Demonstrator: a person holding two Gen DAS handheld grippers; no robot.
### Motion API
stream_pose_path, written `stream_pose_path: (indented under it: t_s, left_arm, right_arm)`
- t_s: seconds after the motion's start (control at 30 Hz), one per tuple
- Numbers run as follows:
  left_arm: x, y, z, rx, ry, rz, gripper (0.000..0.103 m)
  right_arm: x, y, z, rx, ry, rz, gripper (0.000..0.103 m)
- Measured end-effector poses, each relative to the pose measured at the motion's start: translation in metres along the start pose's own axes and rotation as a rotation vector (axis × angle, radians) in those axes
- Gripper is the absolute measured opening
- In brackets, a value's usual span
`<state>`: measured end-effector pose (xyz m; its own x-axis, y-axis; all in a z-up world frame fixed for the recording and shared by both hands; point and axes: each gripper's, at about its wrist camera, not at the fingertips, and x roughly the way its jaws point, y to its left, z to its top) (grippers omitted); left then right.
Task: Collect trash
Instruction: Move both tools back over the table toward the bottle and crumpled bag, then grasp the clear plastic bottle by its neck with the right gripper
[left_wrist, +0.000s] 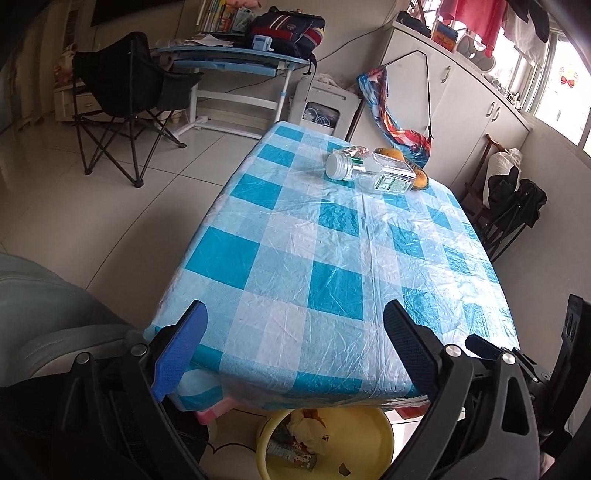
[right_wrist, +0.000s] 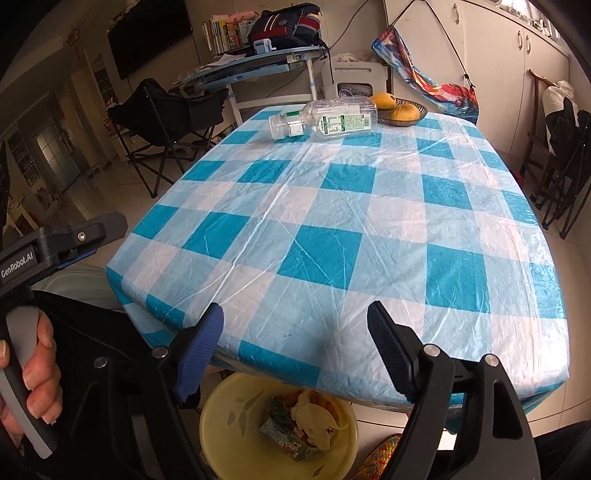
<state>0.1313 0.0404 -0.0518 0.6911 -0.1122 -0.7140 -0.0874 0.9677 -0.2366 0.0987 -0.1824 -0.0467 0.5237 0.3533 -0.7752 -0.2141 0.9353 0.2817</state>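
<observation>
A table draped in a blue-and-white checked plastic cloth fills both views; behind it stand a blue-edged desk bearing a dark backpack, and a black folding camp chair on the tiled floor; white cabinets line the wall on the right. On the floor at the near edge of the table sits a yellow plastic basin holding crumpled yellowish paper and a flattened printed carton. At the far end of the table lies a clear plastic bottle on its side, its white cap toward the left, just beside a dark bowl with two yellow-orange fruits. The left gripper hovers over the near edge of the table, its fingers spread wide and holding nothing; the right gripper hangs likewise above the near edge, fingers released and empty; both are well apart from the bottle. A hand grips the handle of the left gripper at the left edge of the right wrist view.
</observation>
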Motion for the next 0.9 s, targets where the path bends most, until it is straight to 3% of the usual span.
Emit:
stream_pose_path:
  t_s: [0.27,0.37,0.53,0.7,0.8,0.9]
  left_arm:
    - [0.01,0.01,0.011,-0.072,0.011,-0.002,0.093]
    - [0.01,0.014,0.014,-0.089,0.006,-0.005,0.093]
    - [0.015,0.026,0.026,-0.137,0.004,-0.003,0.093]
    - [0.02,0.033,0.037,-0.176,0.014,-0.013,0.093]
    - [0.025,0.036,0.04,-0.186,0.03,-0.019,0.093]
    - [0.028,0.04,0.043,-0.2,0.041,-0.023,0.093]
  right_arm:
    - [0.042,-0.007,0.088,0.205,-0.054,0.006,0.079]
    - [0.067,-0.004,0.122,0.287,-0.086,-0.041,0.083]
    - [0.119,-0.004,0.175,0.431,-0.062,-0.068,0.083]
    - [0.164,-0.015,0.199,0.596,-0.024,-0.179,0.086]
    - [0.176,-0.015,0.204,0.57,-0.024,-0.268,0.089]
    - [0.176,-0.013,0.2,0.475,-0.029,-0.267,0.09]
